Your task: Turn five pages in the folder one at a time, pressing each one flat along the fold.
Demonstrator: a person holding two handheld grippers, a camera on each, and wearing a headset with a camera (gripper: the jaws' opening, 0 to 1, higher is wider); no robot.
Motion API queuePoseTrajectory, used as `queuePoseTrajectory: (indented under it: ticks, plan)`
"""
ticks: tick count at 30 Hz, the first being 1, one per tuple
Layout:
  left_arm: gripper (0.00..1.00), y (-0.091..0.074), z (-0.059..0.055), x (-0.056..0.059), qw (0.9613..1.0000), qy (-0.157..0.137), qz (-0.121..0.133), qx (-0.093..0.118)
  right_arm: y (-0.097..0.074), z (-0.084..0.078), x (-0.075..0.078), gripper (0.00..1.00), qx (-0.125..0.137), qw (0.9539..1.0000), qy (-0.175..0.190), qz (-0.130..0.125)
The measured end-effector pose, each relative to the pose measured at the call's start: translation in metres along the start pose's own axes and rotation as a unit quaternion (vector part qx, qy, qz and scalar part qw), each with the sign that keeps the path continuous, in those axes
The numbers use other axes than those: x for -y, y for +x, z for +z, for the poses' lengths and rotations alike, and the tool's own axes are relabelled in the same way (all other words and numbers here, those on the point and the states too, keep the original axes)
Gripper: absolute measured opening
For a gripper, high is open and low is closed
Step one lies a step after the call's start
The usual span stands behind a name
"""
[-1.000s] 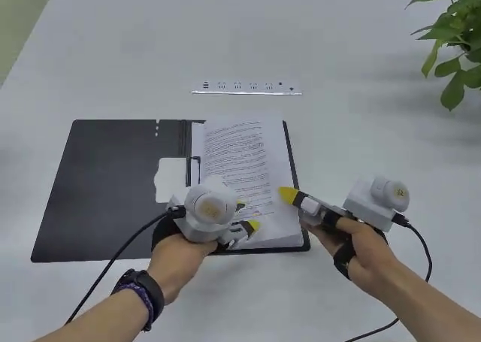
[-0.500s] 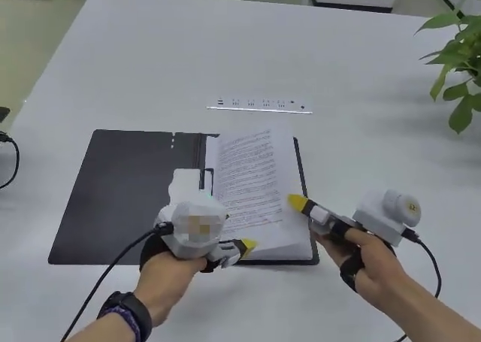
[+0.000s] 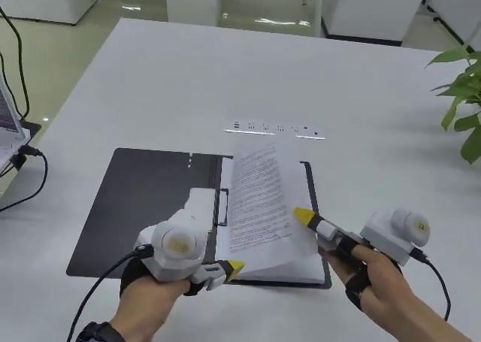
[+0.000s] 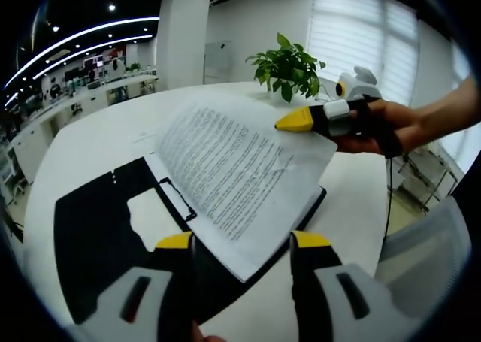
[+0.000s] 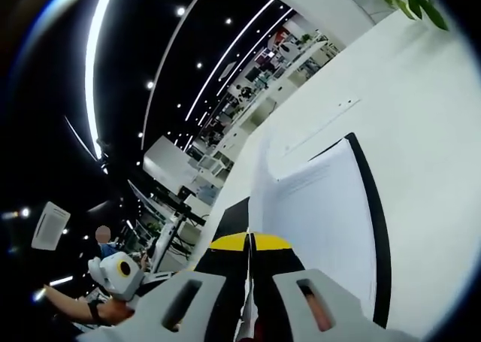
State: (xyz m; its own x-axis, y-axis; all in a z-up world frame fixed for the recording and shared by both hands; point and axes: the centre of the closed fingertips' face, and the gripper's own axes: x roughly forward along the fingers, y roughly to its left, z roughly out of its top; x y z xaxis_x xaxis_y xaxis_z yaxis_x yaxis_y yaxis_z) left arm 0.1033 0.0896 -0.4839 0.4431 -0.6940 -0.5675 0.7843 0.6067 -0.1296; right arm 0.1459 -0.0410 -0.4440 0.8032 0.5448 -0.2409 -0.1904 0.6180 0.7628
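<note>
A page (image 3: 259,199) (long axis running ahead) is pinched by the right gripper (image 3: 301,216); the left gripper (image 3: 233,267) is held agape.

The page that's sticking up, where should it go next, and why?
Probably swing the page leftward, down onto the black cover. The right gripper is shut on its lifted edge, and the open left gripper sits near the folder's bottom, ready to press it flat.
</note>
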Motion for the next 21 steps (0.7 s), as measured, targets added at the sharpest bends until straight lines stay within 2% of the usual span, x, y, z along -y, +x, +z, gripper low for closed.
queuePoseTrajectory:
  ticks: [8,15,21]
  plan:
    - [0.53,-0.028,0.003,-0.02,0.9997,0.003,0.02,0.012,0.011,0.003,-0.02,0.0,0.01,0.9998,0.001,0.019]
    - [0.53,-0.048,0.002,-0.035,0.9991,-0.006,0.038,0.02,0.029,0.0,-0.041,0.0,0.019,0.9988,0.017,0.042]
    - [0.54,-0.066,0.001,-0.044,0.9981,-0.015,0.051,0.029,0.048,-0.012,-0.063,0.0,0.003,0.998,0.01,0.063]
